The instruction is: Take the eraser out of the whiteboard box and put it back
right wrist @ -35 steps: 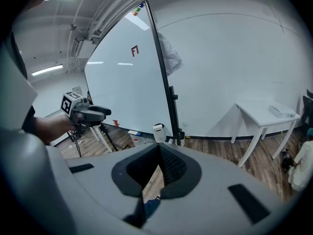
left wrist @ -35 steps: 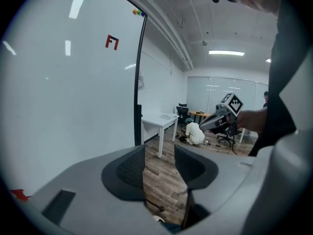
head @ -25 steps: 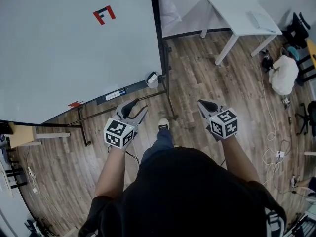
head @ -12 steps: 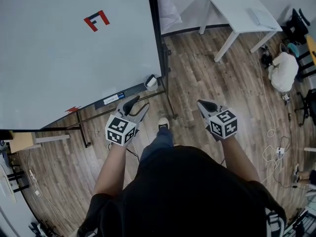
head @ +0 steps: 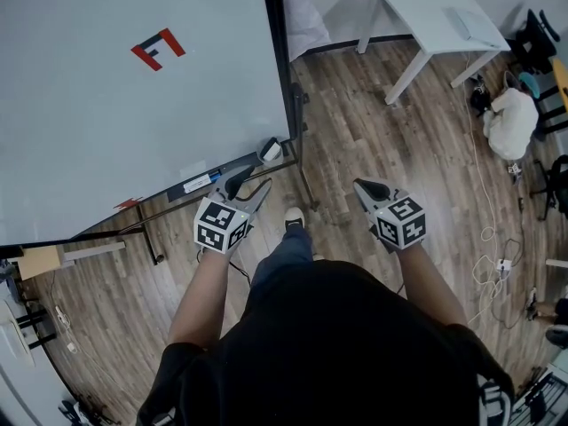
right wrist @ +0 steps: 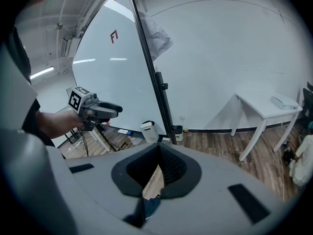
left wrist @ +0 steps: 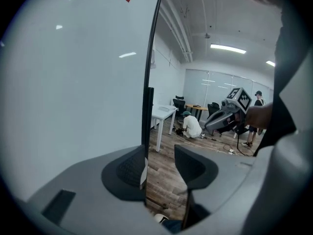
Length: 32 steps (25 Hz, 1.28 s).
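The whiteboard (head: pixel 133 87) stands at the upper left, with a tray along its lower edge. A small white box (head: pixel 271 150) hangs at the tray's right end, also seen in the right gripper view (right wrist: pixel 148 131). No eraser shows in any view. A marker (head: pixel 200 183) lies on the tray. My left gripper (head: pixel 250 185) is open and empty, just below the tray and a little left of the box. Its jaws (left wrist: pixel 160 155) stand apart by the board's black edge. My right gripper (head: pixel 368 187) hangs shut over the floor, well right of the board, holding nothing (right wrist: pixel 159 151).
The board's stand legs (head: pixel 151 238) reach over the wood floor. A white table (head: pixel 435 16) stands at the back right. A person in white (head: pixel 510 131) crouches near it, with chairs beyond. Cables (head: pixel 493 264) trail on the floor at right.
My left gripper has risen and moved right, closer to the tray and the box. The right gripper has stayed where it was.
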Motion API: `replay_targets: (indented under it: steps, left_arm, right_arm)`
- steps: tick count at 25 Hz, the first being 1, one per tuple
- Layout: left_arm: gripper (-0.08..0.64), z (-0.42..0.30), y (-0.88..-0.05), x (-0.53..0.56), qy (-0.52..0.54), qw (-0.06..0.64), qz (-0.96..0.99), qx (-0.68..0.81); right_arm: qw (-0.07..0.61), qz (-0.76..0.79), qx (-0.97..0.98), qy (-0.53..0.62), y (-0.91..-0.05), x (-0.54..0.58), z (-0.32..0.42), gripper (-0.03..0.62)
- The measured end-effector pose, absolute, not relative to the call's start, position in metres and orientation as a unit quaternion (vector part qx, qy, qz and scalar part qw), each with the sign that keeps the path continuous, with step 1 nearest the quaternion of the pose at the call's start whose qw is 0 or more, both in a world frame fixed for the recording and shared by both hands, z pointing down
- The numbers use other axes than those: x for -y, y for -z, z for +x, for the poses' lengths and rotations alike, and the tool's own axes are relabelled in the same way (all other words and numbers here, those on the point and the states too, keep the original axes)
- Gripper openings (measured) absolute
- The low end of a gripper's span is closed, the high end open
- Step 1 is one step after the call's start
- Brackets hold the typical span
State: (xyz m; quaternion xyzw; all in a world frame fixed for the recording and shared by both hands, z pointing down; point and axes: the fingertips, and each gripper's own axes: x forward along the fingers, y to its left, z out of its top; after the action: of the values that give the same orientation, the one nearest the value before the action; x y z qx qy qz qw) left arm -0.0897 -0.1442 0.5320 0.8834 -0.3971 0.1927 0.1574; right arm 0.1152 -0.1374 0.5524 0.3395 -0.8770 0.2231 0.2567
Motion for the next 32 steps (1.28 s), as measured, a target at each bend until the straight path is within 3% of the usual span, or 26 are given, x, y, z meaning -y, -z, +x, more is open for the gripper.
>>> replay_targets:
  steps: [21, 32]
  left_arm:
    - [0.199, -0.085, -0.586, 0.203, -0.251, 0.173, 0.873, 0.380]
    - [0.244, -0.079, -0.616, 0.219, -0.283, 0.189, 0.867, 0.365]
  right_arm:
    - [0.269, 0.334, 0.866, -0.256, -0.585, 0.166, 0.100, -0.005]
    - [0.276, 0.334, 0.859, -0.271, -0.601, 0.171, 0.100, -0.005]
